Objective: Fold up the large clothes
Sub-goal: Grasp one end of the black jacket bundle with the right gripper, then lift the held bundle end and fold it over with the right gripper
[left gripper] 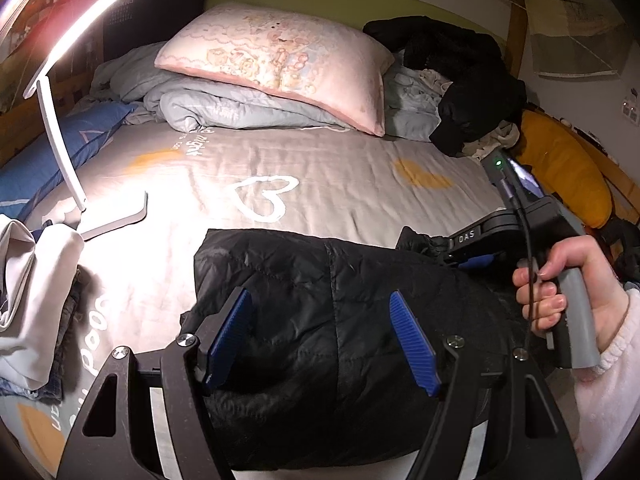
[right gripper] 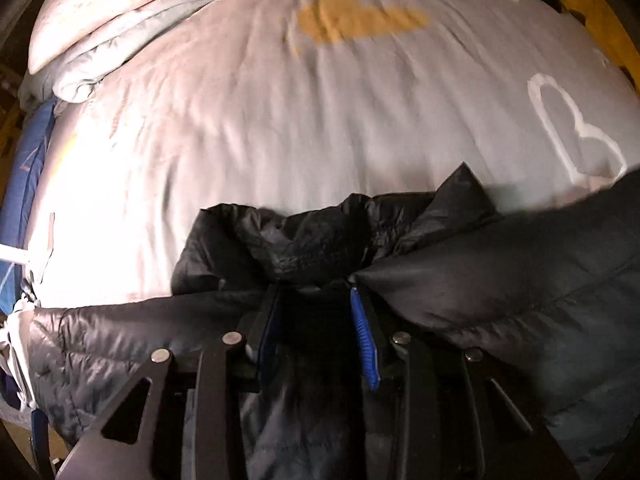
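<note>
A black puffer jacket [left gripper: 280, 272] lies on the grey bed sheet [left gripper: 320, 160], spread across the near part of the bed. My left gripper [left gripper: 320, 294] hovers just over its quilted surface. Its blue pads [left gripper: 230, 332] stand wide apart with nothing pinched between them. To the right a hand holds my right gripper [left gripper: 460, 258], pointing steeply down at the jacket's far right edge. In the right wrist view that gripper [right gripper: 314, 284] is shut on a bunched fold of the jacket [right gripper: 500, 280], with crumpled fabric puffing out past the fingertips.
A lit white desk lamp [left gripper: 60, 120] stands on the bed at the left, by a stack of folded clothes [left gripper: 36, 300]. A pink pillow [left gripper: 280, 60] on a folded grey duvet [left gripper: 224, 108] and a black garment heap [left gripper: 460, 64] fill the far end. An orange cushion [left gripper: 560, 172] lies right.
</note>
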